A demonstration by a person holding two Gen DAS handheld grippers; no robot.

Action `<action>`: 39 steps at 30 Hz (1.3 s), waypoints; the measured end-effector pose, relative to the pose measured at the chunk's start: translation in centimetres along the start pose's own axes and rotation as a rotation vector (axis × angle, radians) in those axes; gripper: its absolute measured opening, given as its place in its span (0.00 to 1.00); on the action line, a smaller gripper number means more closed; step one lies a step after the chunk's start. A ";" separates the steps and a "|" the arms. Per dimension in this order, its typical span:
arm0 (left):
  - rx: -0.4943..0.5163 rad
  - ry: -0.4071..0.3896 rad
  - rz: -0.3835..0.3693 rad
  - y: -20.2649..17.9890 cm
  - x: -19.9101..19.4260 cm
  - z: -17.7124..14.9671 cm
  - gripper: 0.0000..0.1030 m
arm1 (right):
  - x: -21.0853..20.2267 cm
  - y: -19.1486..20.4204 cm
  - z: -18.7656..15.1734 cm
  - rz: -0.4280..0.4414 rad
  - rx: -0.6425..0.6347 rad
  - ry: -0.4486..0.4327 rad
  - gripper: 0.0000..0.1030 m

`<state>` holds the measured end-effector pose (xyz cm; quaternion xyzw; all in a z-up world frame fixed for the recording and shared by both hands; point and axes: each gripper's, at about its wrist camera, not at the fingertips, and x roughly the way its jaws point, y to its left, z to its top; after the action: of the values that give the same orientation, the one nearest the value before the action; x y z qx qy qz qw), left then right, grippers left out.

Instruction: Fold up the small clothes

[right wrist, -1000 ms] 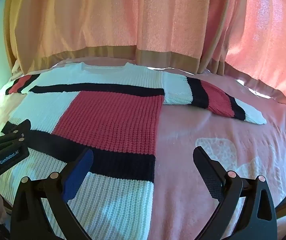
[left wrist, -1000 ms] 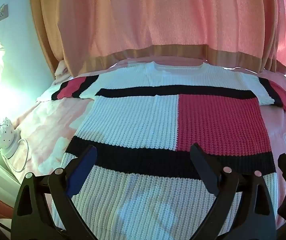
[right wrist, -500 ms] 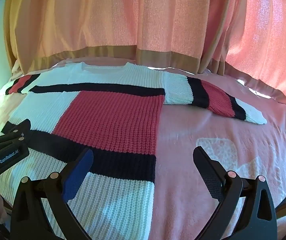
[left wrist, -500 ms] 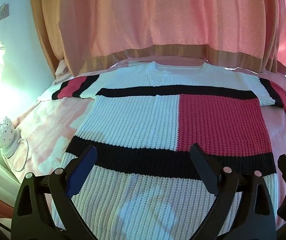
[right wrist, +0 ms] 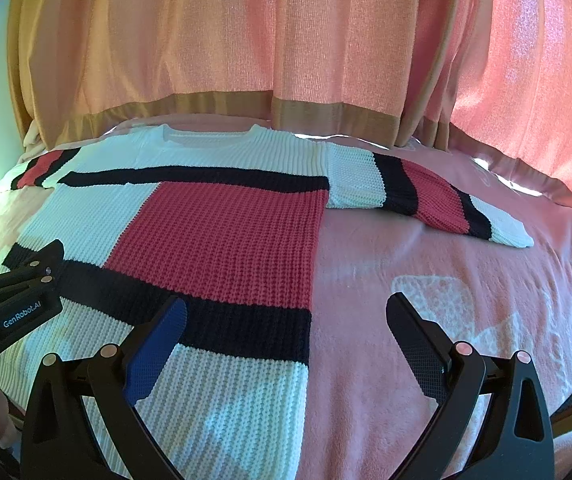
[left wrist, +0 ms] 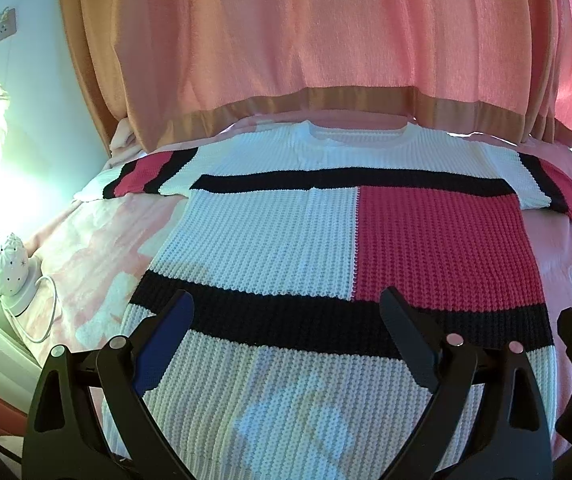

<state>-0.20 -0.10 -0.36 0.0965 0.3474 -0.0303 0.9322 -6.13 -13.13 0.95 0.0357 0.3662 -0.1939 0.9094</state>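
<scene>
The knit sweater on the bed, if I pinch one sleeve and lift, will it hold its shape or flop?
The sweater will likely flop: it lies limp and flat on the blanket. Its chunky ribbed knit suggests some weight and stretch, and probably little slipping between the open fingers.

White, red and black colour-blocked knit sweater (left wrist: 326,240); pink blanket (right wrist: 446,300); salmon curtains (right wrist: 286,40)

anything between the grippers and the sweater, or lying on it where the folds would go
Nothing visible. The sweater lies flat and bare on the pink blanket, sleeves spread. The left gripper and right gripper are both open over its hem end, with only air between.
</scene>
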 end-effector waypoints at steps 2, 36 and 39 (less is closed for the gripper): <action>0.001 0.002 -0.001 0.0 0.0 0.0 0.89 | 0.0 0.0 0.0 -0.001 0.000 0.001 0.95; 0.012 0.007 -0.016 -0.7 0.0 0.2 0.89 | 0.0 -0.4 0.0 -0.002 0.008 0.001 0.95; 0.011 0.006 -0.016 -0.7 0.0 0.2 0.89 | -0.1 -0.4 0.0 -0.001 0.008 0.000 0.95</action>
<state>-0.13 -0.84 -0.32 0.0990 0.3510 -0.0392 0.9303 -6.29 -13.46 1.03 0.0394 0.3656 -0.1959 0.9091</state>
